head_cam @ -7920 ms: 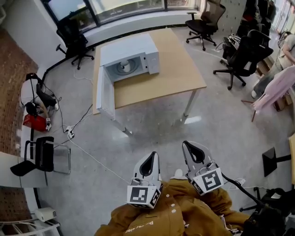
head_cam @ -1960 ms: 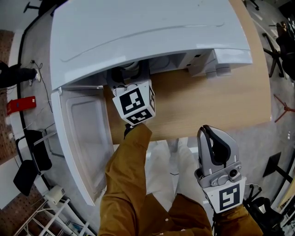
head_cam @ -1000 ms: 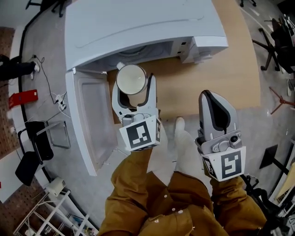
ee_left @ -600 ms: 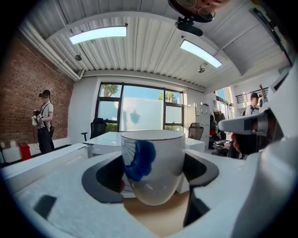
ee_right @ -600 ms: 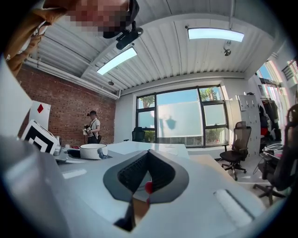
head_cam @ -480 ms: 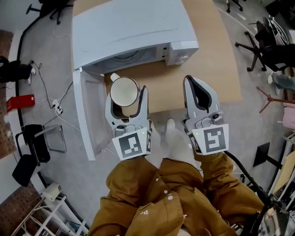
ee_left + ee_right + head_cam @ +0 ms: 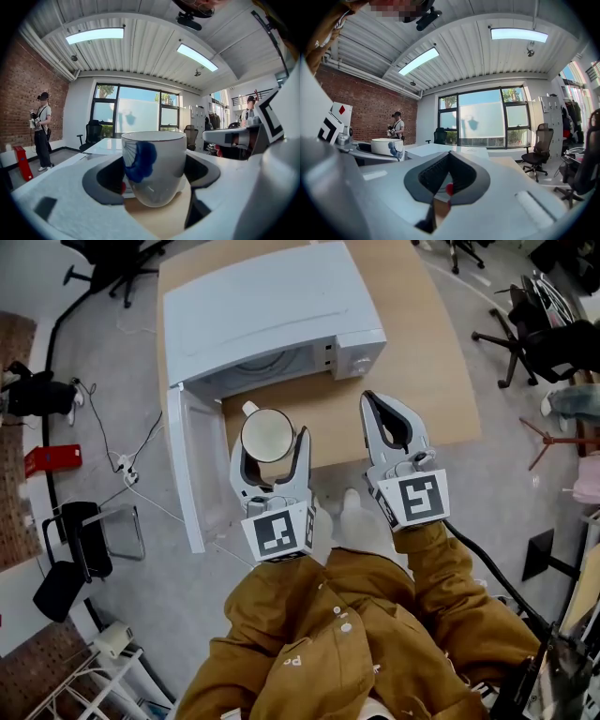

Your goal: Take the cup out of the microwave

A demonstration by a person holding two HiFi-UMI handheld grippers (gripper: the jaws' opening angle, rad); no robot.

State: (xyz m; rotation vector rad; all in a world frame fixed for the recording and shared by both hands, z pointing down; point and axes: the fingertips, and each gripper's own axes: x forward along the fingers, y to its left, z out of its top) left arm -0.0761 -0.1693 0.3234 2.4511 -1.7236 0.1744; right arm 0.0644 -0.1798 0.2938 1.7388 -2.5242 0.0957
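You are drawing left gripper [image 7: 271, 440] back toward your body, cup [image 7: 267, 433] clamped, now clear of microwave [image 7: 262, 315] cavity it was reaching into two seconds ago. You are bringing right gripper [image 7: 375, 405] forward alongside.

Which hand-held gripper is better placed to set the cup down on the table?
Left: the left hand-held gripper grips the cup above the table, clear of the microwave. The right hand-held gripper is shut, empty.

The round white china cup [image 7: 154, 166] has a blue blotch. The boxy microwave [image 7: 262, 310] is white and the wooden table [image 7: 422, 362] is light brown. The left gripper [image 7: 271, 439] and right gripper [image 7: 375, 404] are pale grey with black-and-white squares.
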